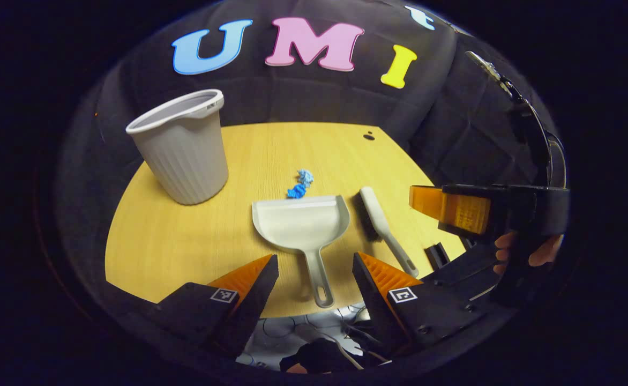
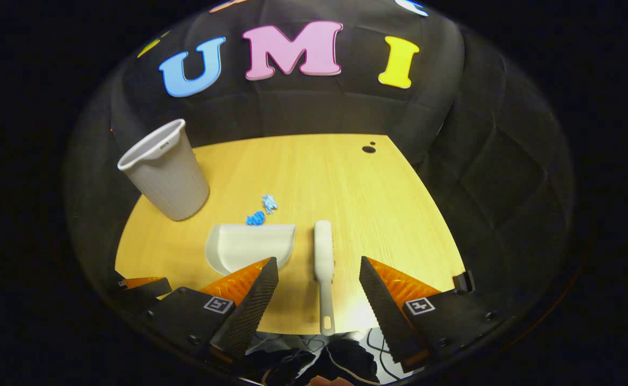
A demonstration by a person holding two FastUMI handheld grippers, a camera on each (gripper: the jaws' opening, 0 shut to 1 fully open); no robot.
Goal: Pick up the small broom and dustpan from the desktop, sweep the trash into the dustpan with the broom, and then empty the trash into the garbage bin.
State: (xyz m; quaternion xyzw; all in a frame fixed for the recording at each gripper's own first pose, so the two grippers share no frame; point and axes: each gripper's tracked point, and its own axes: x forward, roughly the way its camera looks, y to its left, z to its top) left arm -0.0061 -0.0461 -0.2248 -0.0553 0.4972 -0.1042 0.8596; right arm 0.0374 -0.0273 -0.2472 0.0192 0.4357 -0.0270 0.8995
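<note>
Desktop [image 2: 346,182]: pale yellow wood with fine straight grain; two small dark round marks at the far right corner. Garbage bin [image 2: 166,171], far left: light grey, vertically ribbed wall, paler rim. Dustpan [image 1: 300,222], near centre: off-white, plain, with a lighter strip along its far lip. Broom [image 2: 323,257], just right of the dustpan: off-white back and handle; in the left gripper view its bristles [image 1: 366,220] read black. Trash [image 1: 300,183], just beyond the dustpan: two crumpled scraps, one bright blue, one paler blue. Booth wall: black quilted cloth.
</note>
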